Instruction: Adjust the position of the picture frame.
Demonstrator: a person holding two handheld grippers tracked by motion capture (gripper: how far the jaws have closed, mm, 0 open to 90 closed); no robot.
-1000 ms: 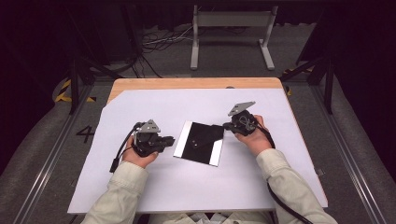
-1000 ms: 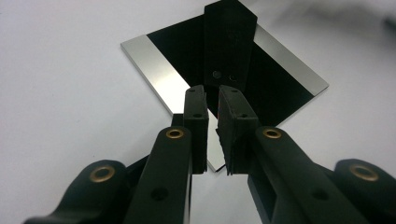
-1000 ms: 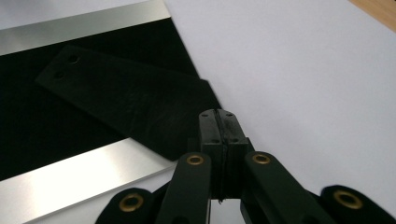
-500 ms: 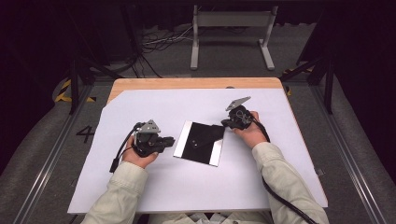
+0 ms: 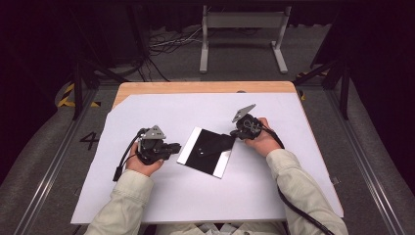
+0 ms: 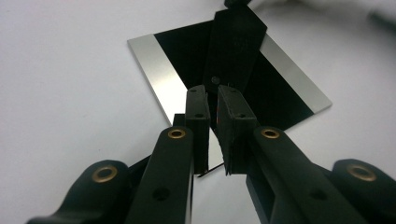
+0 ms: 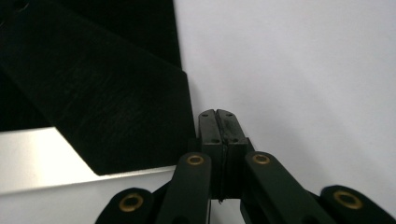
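Flat black square pouch with silver side strips (image 5: 204, 152), mid-desk. Right gripper (image 5: 234, 132): jaws pressed together, seemingly pinching its black flap (image 5: 215, 144) to lift it. Left gripper (image 5: 175, 146): jaws slightly apart, empty, poised beside the pouch.

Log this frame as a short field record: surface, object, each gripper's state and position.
surface: white sheet on wooden table
object: black square plate with silver edge strips, a black strap lying across it
left gripper: jaws slightly apart, empty, beside the plate's left edge
right gripper: jaws shut, at the plate's right corner; grip on strap unclear
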